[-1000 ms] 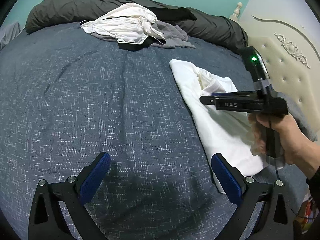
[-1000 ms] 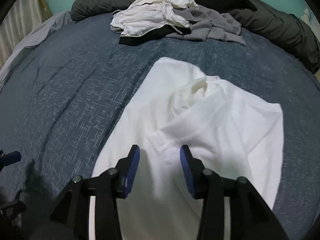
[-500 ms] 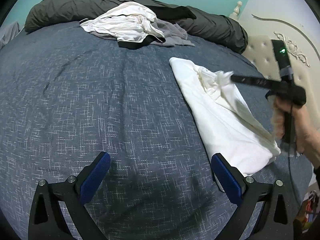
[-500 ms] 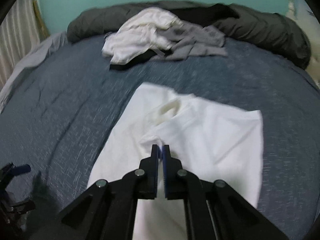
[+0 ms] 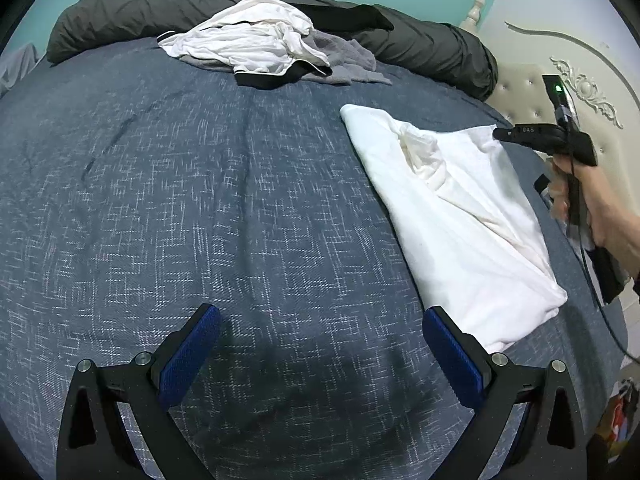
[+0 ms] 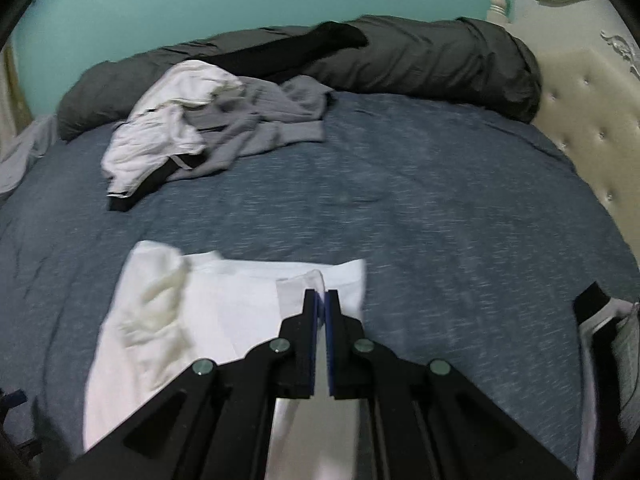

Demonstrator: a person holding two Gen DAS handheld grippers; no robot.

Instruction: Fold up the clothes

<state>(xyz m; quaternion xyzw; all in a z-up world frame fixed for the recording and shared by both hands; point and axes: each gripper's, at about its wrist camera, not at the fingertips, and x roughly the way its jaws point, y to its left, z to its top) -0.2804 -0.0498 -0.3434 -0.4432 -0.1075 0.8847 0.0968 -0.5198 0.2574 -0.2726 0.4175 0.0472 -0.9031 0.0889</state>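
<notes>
right gripper (image 6: pixel 321 300): clenched on soft white shirt (image 5: pixel 460 216) edge | shirt: rumpled, on woven blue bedspread (image 5: pixel 200 200) | left gripper (image 5: pixel 320 340): jaws wide, nothing between, above bedspread

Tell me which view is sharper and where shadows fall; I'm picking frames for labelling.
Left wrist view: crisp, with a dark shadow on the bedspread between the left tongs. Right wrist view: smeared by motion blur, the white shirt and bedspread streaked, only the right tongs sharp. Both bend at the fisheye rim.
</notes>
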